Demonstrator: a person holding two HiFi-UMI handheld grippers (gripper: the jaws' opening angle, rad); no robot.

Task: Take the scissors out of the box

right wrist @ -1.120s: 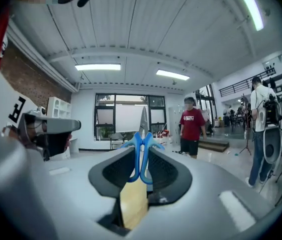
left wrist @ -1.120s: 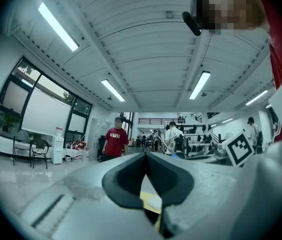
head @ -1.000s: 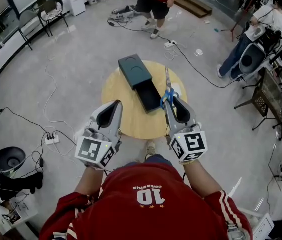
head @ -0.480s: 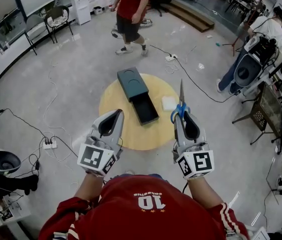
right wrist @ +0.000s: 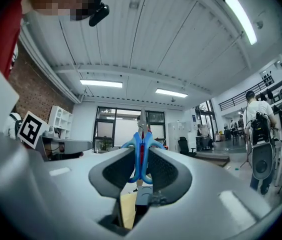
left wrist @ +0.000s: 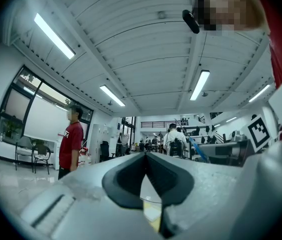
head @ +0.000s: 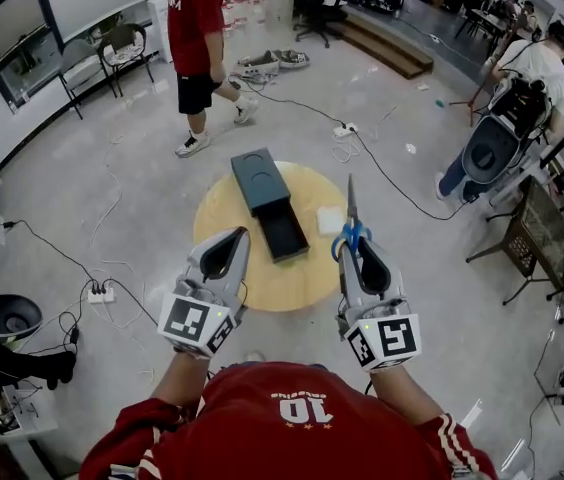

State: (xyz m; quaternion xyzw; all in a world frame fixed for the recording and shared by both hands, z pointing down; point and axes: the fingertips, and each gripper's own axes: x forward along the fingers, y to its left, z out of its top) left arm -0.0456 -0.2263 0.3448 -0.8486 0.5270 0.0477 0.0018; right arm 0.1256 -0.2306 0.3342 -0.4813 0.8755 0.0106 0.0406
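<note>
Two tongs hover level at the near edge of the round yellow wooden worktop (head: 262, 283). At its right side the right tongs (head: 352, 240) clench the blue-handled scissors (head: 351, 208) by the handles, blades pointing away, clear of the dark green slide-open box (head: 262, 183) at its centre. The left tongs (head: 234, 234) are clenched on nothing.

Scissors (head: 349, 234): blue handles, silver blades. Box (head: 260, 180): dk teal-grey lid, black tray. Worktop (head: 220, 236): pale yellow wood. Left gripper (head: 235, 234) & right gripper (head: 353, 247): lt grey, black inside jaws, 2 b/w square-marker cubes. Floor (head: 112, 168): grey.
</note>
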